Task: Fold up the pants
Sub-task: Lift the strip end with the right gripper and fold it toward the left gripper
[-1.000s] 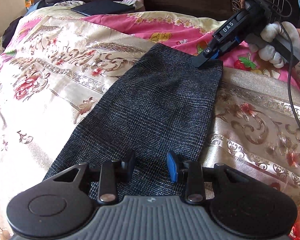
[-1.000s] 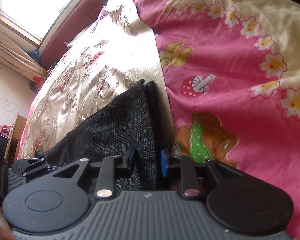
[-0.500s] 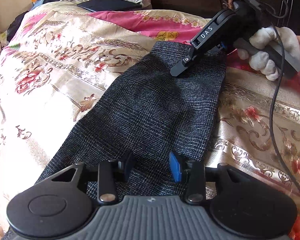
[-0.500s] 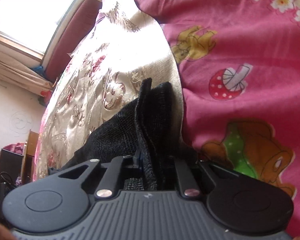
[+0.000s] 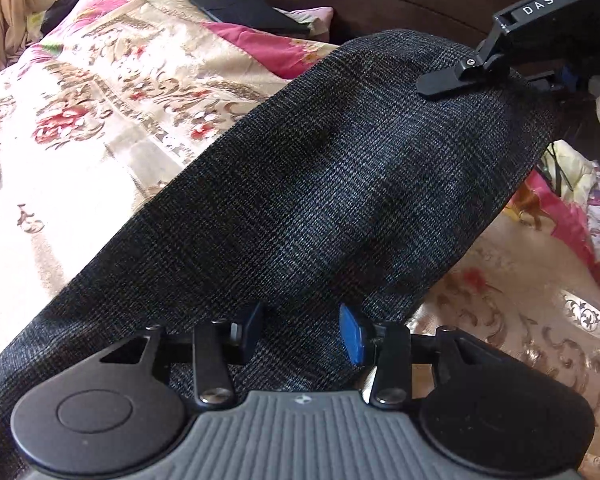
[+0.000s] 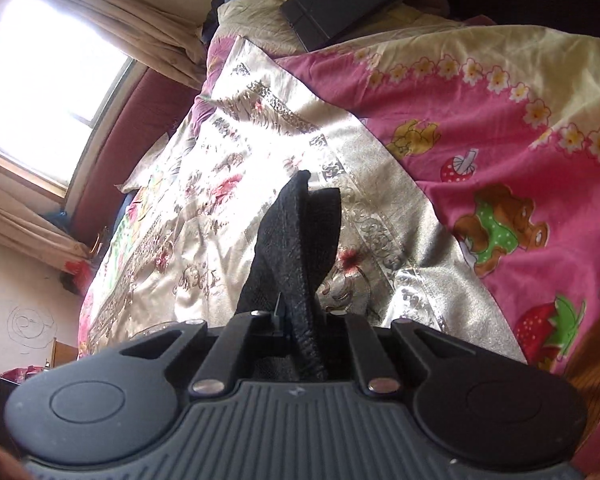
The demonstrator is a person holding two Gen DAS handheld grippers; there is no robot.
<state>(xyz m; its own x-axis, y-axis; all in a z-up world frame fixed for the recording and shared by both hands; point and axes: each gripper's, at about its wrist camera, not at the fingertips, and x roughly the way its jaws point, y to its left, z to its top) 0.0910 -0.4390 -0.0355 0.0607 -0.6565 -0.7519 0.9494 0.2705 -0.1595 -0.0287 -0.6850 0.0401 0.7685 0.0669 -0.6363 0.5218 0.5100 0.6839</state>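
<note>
My left wrist camera looks forward and down along the pants (image 5: 320, 184), close over the cloth, toward the dark headboard (image 5: 400, 4). My right wrist camera, tilted, faces the window (image 6: 48, 80) across the bedspread (image 6: 220, 184). Both views share pants, bedspread and pink quilt (image 6: 520, 152).

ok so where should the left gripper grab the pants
On the near right edge of the pants, coming in from that side. The left gripper hovers open over flat cloth there, which gives the pads nothing to pinch, while the edge does. The right gripper already holds the far end up.
</note>
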